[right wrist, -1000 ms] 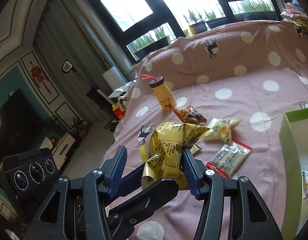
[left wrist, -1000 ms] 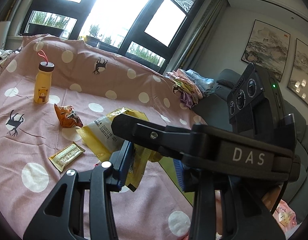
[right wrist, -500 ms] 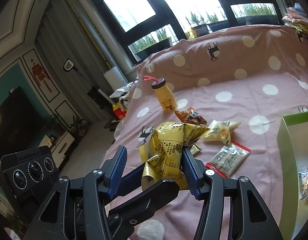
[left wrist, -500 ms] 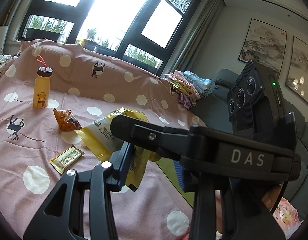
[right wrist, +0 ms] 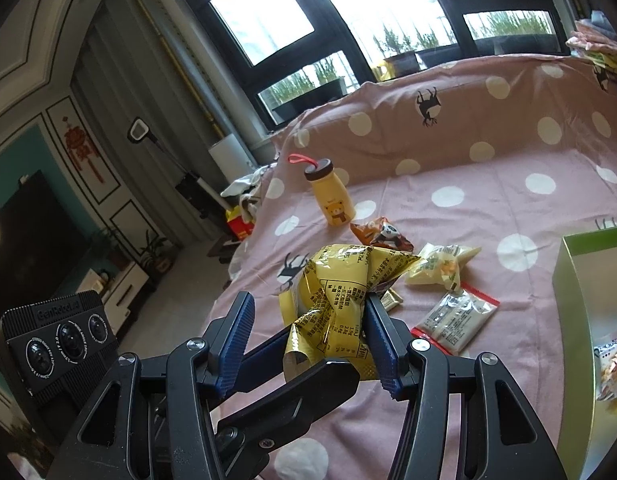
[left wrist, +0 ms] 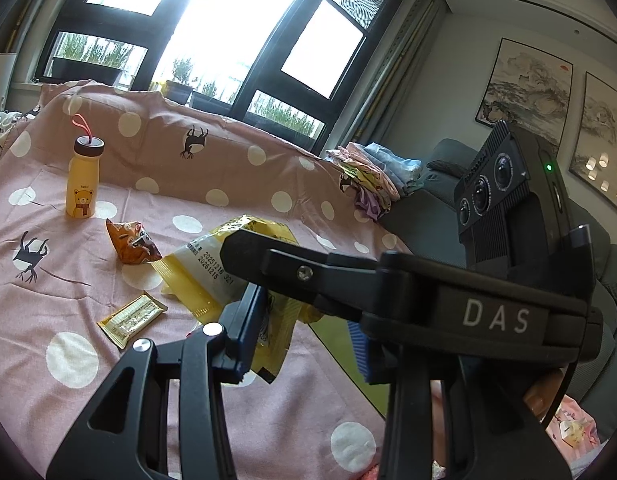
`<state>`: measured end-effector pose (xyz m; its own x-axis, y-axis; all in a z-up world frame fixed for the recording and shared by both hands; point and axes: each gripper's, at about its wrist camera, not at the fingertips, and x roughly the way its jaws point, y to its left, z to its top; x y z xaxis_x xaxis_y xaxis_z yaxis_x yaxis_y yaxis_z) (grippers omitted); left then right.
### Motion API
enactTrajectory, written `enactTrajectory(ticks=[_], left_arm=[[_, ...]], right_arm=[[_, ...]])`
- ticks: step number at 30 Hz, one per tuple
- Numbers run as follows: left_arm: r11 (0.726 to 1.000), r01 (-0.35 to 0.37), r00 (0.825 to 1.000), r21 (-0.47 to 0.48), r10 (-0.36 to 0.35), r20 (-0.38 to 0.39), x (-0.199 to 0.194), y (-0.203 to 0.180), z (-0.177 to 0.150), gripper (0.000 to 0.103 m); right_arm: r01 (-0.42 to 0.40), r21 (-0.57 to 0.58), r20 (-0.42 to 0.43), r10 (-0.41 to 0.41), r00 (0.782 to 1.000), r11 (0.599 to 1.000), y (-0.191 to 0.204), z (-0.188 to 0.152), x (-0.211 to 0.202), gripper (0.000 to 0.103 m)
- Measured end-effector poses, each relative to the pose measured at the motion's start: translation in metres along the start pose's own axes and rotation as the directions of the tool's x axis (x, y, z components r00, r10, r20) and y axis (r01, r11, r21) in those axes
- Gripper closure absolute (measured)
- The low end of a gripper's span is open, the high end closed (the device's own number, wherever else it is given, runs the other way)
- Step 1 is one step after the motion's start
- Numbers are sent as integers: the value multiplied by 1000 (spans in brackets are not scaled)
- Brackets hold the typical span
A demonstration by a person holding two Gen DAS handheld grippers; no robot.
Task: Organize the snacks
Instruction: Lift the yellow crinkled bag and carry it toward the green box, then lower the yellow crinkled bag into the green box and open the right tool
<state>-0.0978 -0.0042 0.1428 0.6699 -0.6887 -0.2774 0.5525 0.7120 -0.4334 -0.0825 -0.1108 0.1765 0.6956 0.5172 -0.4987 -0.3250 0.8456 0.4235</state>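
A crumpled yellow snack bag (left wrist: 200, 264) (right wrist: 332, 300) hangs above the pink dotted cloth where both grippers cross. My left gripper (left wrist: 304, 332) has the bag against its left pad; in the right wrist view one of its black fingers (right wrist: 308, 388) overlaps the bag's lower end, and it looks pinched there. My right gripper (right wrist: 308, 308) stands wide around the bag, with the right pad touching it and the left pad apart. One of the right gripper's fingers (left wrist: 268, 256) lies across the bag's top. A green box (right wrist: 576, 280) at the right holds one snack (right wrist: 612, 372).
On the cloth lie an orange packet (right wrist: 382, 234), a pale yellow packet (right wrist: 440, 266), a clear packet with red edges (right wrist: 456, 320) and a gold bar (left wrist: 130, 320). A yellow bear bottle (left wrist: 82, 184) stands behind them. Folded clothes (left wrist: 372, 176) sit beside a grey sofa (left wrist: 428, 208).
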Motion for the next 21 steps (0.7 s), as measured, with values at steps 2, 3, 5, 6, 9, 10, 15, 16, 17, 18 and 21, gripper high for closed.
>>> enactTrajectory(ticks=[2,3,5,6,9,10,15,16,17,18,21], left_arm=[[1000,1,1000,-1,-1,0,0,0,0,65],[1000,2,1000,-1,-2,0,0,0,0,65],[1000,4,1000,1,-4,2,0,-1,0,65],[1000,6,1000,2,-6,1,-1,-1,1,65],[1000,12,1000,2,-12,4,-1,-3,1,65],[1000,14,1000,3,-14,5,-1,-4,1,65],[1000,19,1000,0,-19,8,0,-5,1,65],[1000,21,1000,-2,-21,8,0,-5,1,65],[1000,21,1000,-6,-21,8,1,-6,1,65],[1000,22,1000,-9,-22,6,2,-7,1,65],[999,32,999,-11,-32,2,7,-11,1,65]], right_arm=[[-1,-1,0,1,1000,1000,0,0,-1,45],[0,-1,0,0,1000,1000,0,0,0,45],[1,-1,1,-1,1000,1000,1,0,0,45],[1,-3,1,-1,1000,1000,1,0,-1,45],[4,-5,2,-4,1000,1000,1,1,-2,45],[6,-6,3,-6,1000,1000,1,2,-2,45],[7,-8,3,-7,1000,1000,0,2,-4,45],[7,-7,3,-7,1000,1000,1,2,-4,45],[8,-7,3,-8,1000,1000,0,2,-4,45],[7,-7,2,-7,1000,1000,1,2,-4,45],[14,-4,-6,-14,1000,1000,-3,5,-7,45]])
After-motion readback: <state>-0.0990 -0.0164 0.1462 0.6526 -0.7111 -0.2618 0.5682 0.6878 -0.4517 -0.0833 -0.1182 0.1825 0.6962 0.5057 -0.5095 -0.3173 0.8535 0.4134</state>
